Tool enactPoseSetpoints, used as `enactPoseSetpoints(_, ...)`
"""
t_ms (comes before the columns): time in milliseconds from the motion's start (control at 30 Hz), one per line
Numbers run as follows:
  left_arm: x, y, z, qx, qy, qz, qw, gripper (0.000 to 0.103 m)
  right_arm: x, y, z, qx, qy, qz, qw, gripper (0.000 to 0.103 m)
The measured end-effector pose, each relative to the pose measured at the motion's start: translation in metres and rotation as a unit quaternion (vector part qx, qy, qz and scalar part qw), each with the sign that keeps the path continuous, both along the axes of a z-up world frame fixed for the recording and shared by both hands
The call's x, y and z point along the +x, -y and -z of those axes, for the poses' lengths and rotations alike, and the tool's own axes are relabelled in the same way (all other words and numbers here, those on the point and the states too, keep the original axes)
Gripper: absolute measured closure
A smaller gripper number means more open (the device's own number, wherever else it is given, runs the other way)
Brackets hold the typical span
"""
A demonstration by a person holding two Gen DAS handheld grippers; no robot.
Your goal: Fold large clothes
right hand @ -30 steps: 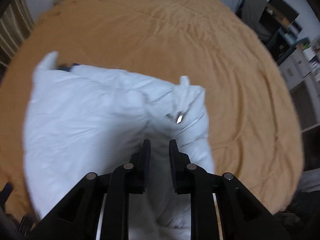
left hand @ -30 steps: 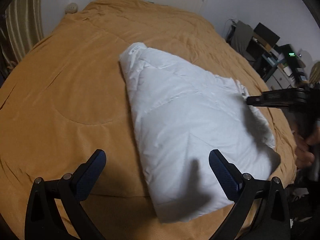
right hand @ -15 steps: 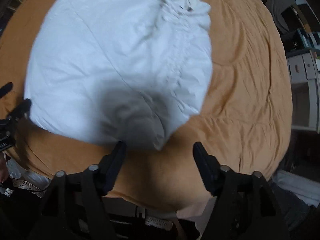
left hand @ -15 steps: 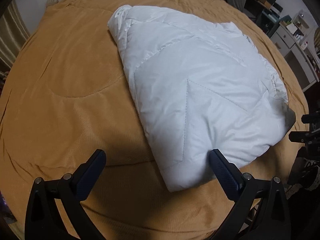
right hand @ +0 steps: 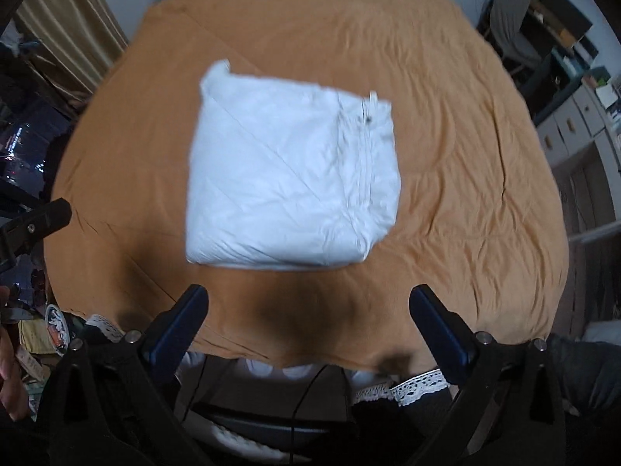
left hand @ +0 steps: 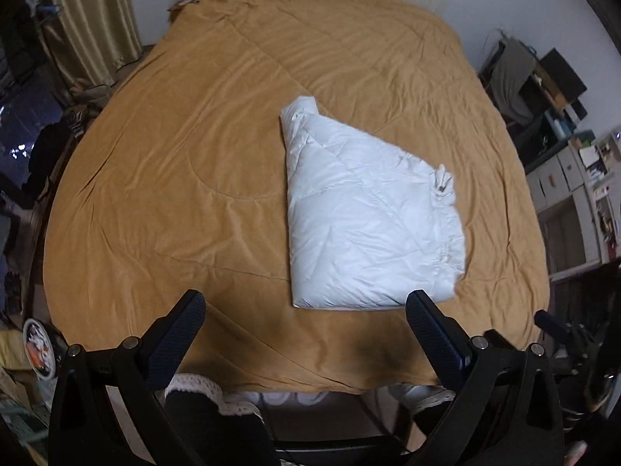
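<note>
A white quilted puffer garment [left hand: 368, 225] lies folded into a compact block on the orange bedspread [left hand: 194, 178], right of the bed's middle. It also shows in the right wrist view [right hand: 291, 182], with a zipper edge on its right side. My left gripper [left hand: 306, 322] is open and empty, held back above the bed's near edge, apart from the garment. My right gripper [right hand: 308, 318] is open and empty, also back over the near edge. The left gripper's finger [right hand: 35, 221] shows at the left of the right wrist view.
The orange bedspread [right hand: 465, 194] covers a large bed. Curtains [left hand: 93, 27] hang at the far left. Shelves and drawers with clutter [left hand: 562, 163] stand to the right. A lace-trimmed bed skirt [right hand: 411, 384] and floor clutter [left hand: 35, 349] lie below the near edge.
Both grippers pulled back and up from the garment. The right gripper, shut one second ago, opened and let go. The folded garment stayed on the bed.
</note>
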State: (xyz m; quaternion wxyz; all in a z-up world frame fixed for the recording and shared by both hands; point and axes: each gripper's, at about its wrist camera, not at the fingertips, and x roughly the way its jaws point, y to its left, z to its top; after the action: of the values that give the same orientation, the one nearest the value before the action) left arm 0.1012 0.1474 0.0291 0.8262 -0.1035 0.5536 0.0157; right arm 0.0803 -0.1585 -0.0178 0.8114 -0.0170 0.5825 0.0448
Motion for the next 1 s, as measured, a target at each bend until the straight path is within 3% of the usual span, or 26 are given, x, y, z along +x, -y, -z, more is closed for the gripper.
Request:
enactPoseSetpoints(167, -0.017, 0.008, 0.012, 0.009, 0.025, -0.034, 0.9991, 0.000, -0.002, -0.001, 0.015, -0.027, -0.011, -0.009, 1.000, 0.000)
enactPoseSetpoints(233, -0.014, 0.006, 0.030, 0.015, -0.005, -0.051, 0.9986, 0.000, 0.000, 0.003, 0.022, -0.020, -0.024, -0.007, 0.999, 0.000)
enactPoseSetpoints(300, -0.012, 0.005, 0.041, -0.007, -0.012, -0.062, 0.9980, 0.000, 0.002, 0.008, 0.031, -0.010, -0.046, 0.001, 0.999, 0.000)
enactPoseSetpoints(400, -0.008, 0.013, 0.041, -0.023, -0.010, -0.052, 0.9983, 0.000, 0.001, 0.014, 0.034, 0.000, -0.054, 0.011, 0.998, 0.000)
enactPoseSetpoints(533, -0.008, 0.030, 0.033, 0.021, 0.010, -0.030, 0.9993, 0.000, -0.003, 0.022, 0.030, -0.005, -0.041, 0.017, 0.999, 0.000)
enactPoseSetpoints(667, -0.007, 0.035, 0.040, 0.039, -0.002, -0.022, 0.9990, 0.000, -0.003, 0.030, 0.031, 0.009, -0.049, 0.021, 0.999, 0.000)
enactPoseSetpoints(1000, -0.010, 0.029, 0.042, 0.049, -0.008, -0.017, 0.9986, 0.000, -0.002, 0.024, 0.030, 0.014, -0.050, 0.016, 0.999, 0.000)
